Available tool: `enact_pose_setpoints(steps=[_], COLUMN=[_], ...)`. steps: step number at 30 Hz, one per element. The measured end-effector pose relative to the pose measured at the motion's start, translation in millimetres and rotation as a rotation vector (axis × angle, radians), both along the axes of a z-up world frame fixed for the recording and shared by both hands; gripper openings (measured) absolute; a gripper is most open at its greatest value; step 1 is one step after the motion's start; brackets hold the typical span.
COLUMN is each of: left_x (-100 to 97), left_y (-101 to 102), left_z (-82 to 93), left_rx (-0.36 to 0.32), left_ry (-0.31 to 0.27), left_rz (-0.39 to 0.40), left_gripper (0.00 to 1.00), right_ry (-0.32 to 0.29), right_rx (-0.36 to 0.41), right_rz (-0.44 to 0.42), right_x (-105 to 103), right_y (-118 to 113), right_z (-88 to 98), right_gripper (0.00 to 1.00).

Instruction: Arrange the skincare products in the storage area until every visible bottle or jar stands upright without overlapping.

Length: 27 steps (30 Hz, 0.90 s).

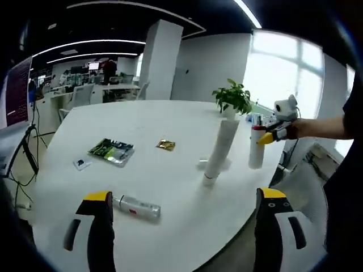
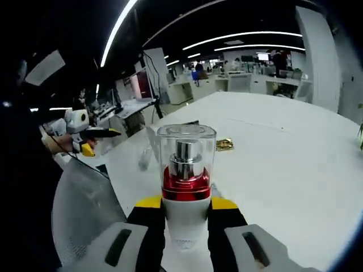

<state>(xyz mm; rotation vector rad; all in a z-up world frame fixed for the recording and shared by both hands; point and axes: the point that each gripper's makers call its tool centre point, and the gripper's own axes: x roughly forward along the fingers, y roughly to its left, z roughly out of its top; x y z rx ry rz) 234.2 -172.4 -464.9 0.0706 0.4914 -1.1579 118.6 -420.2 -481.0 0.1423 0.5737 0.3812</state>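
Note:
My right gripper is shut on a white bottle with a red band and a clear cap. In the left gripper view that bottle is upright at the table's right edge, held near its top by the right gripper. Left of it a tall white tube stands on its cap, leaning a little. A clear bottle lies on its side near the front edge, close to my left jaw. My left gripper is open and holds nothing; the left gripper also hangs off the table's left side.
On the white table lie a green packet, a gold sachet and a small card. A potted plant stands at the far right. A mesh chair sits beside the table edge. Desks fill the office behind.

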Motion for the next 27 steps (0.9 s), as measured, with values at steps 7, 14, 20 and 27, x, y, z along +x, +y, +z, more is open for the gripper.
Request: enact_pose_setpoints(steps=[7, 14, 20, 27], left_x=[-24.9, -76.6, -104.9, -111.2], left_y=[-23, -46, -51, -58], left_z=[32.5, 45.9, 53.0, 65.2], left_rx=[-0.055, -0.091, -0.109, -0.139], left_ry=[-0.016, -0.008, 0.009, -0.01], left_rz=[-0.1, -0.302, -0.41, -0.465], left_gripper=[0.98, 0.91, 0.86, 0.75], right_ry=[-0.06, -0.098, -0.115, -0.142], right_rx=[0.055, 0.116, 0.132, 0.146], right_rz=[0.201, 0.393, 0.554, 0.698], right_x=[-6, -3, 2, 10], right_y=[61, 125, 177, 221], right_z=[17.7, 33.3, 41.2, 50.1], right_gripper=[0.19, 0.19, 0.19, 0.2])
